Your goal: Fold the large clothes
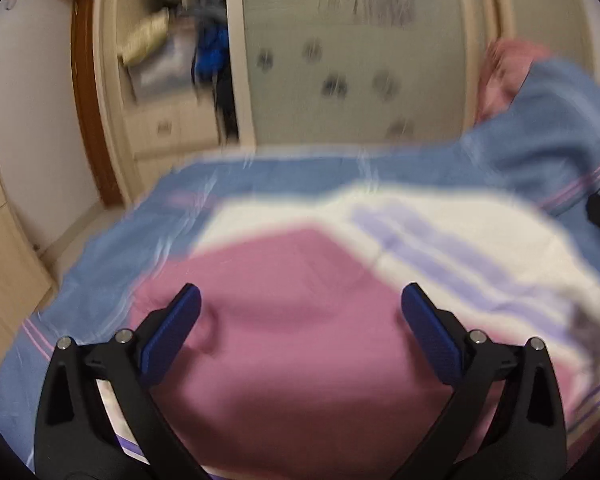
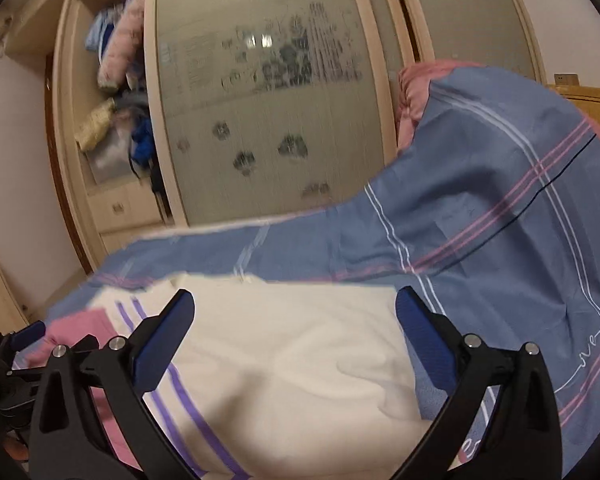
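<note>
A large garment lies on the bed, pink [image 1: 300, 340] on one part and cream with purple stripes [image 1: 460, 248] on the other. In the right wrist view the cream part [image 2: 292, 352] fills the middle and the pink part [image 2: 80, 328] shows at the left. My left gripper [image 1: 300, 312] is open and empty above the pink part. It also shows at the left edge of the right wrist view [image 2: 24, 336]. My right gripper [image 2: 294, 320] is open and empty above the cream part. The left wrist view is blurred.
A blue bedsheet with pink and white lines [image 2: 480, 220] covers the bed and rises over a pink quilt [image 2: 412, 100] at the right. A wardrobe with frosted sliding doors [image 2: 260, 100] and open shelves of clothes [image 2: 116, 80] stands behind. A wooden cabinet [image 1: 4, 248] stands at the left.
</note>
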Demonstrator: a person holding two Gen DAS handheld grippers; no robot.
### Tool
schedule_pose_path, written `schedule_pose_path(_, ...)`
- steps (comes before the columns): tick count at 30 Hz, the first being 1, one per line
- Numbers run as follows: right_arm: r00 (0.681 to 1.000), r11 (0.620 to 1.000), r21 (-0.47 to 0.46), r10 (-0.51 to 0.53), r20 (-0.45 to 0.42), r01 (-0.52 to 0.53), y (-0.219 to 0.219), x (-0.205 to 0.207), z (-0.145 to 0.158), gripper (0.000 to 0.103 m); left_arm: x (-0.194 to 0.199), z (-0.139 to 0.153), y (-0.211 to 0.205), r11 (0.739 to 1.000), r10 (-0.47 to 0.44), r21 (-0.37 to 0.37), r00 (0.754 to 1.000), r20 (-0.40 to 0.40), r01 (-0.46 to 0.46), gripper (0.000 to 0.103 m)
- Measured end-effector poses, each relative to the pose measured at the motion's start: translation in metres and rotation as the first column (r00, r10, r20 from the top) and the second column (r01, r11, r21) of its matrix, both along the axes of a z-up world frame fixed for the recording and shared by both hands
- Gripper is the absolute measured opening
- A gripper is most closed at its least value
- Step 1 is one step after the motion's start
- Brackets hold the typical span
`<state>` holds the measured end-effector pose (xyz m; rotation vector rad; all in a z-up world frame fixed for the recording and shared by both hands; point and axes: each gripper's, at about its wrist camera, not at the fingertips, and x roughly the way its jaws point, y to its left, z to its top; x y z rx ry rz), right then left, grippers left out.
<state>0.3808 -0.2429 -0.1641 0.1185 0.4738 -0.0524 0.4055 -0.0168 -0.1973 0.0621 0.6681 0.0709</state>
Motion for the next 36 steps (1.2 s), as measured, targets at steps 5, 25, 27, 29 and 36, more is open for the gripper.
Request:
schedule_pose_path(5, 0.997, 0.989, -0.148, -0.025, -0.079, 0.013, 0.027, 0.016, -0.016, 0.101, -0.002, 0.012, 0.008, 0.997, -0.012, -0.081, 1.000, 0.007, 0.013, 0.101)
schedule_pose_path(25, 0.979, 0.984, -0.171, -0.072, -0.189, 0.040, 0.048, 0.043, -0.065, 0.102, 0.025, -0.029, 0.006, 1.000, 0.000, -0.031, 0.997, -0.075, -0.003, 0.101)
schedule_pose_path(27, 0.979, 0.983, -0.176, -0.079, -0.186, 0.046, 0.049, 0.043, -0.065, 0.102, 0.023, -0.030, 0.005, 0.999, -0.001, -0.034, 0.997, -0.073, -0.002, 0.101)
schedule_pose_path(29, 0.980, 0.984, -0.170, -0.086, -0.178, 0.055, 0.048, 0.037, -0.060, 0.102, 0.017, -0.025, 0.010, 0.998, -0.018, -0.064, 0.998, -0.056, 0.014, 0.101)
schedule_pose_path(36, 0.992, 0.978, -0.199, 0.047, -0.115, -0.069, 0.040, -0.133, -0.003, 0.102, -0.153, 0.032, 0.016, 0.989, -0.143, -0.019, 0.989, 0.037, 0.144, 0.101)
